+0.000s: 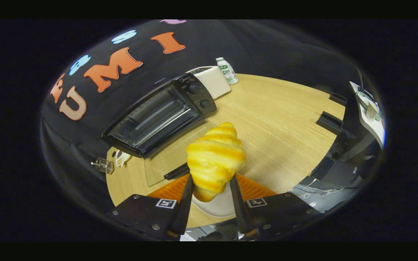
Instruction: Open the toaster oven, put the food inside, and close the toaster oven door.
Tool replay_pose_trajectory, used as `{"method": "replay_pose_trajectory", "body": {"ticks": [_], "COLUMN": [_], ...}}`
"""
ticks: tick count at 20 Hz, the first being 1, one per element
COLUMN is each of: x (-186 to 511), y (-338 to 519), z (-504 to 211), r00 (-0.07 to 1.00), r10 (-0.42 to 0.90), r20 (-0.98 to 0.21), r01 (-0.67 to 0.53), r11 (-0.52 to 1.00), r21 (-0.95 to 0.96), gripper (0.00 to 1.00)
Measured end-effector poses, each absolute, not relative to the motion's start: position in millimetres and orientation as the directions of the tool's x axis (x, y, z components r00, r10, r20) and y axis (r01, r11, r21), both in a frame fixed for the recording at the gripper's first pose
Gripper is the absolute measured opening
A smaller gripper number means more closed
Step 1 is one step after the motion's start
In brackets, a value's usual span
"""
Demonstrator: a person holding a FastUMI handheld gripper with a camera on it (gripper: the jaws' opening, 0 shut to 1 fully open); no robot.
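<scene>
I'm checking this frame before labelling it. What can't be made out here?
- Gripper view: the croissant's lower end, hidden between the gripper fingers clamped on it.
- The plate below: mostly covered by croissant and fingers.
- The toaster oven's inside: glare on the door glass obscures it; its open door lies flat.
- The bottle beyond the oven: too small to identify its contents.
- The small wire item beside the oven: too small to identify.

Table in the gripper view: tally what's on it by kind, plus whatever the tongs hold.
Toaster oven, door open: 1
Croissant, gripped between the tongs: 1
White plate: 1
Bottle: 1
White box: 1
Small wire basket: 1
Total: 6
</scene>
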State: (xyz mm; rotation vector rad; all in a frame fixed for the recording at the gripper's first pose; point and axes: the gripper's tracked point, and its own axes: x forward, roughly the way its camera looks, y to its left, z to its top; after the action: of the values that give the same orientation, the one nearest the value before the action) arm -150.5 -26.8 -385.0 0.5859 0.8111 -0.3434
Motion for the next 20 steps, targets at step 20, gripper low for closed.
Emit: {"method": "replay_pose_trajectory", "body": {"ticks": [20], "x": [-1.9], "y": [53.0], "z": [-361.7], "r00": [0.779], "r10": [0.242], "r20": [-0.579], "r01": [0.280], "r11": [0.691], "r21": [0.666], "gripper": [0.55]}}
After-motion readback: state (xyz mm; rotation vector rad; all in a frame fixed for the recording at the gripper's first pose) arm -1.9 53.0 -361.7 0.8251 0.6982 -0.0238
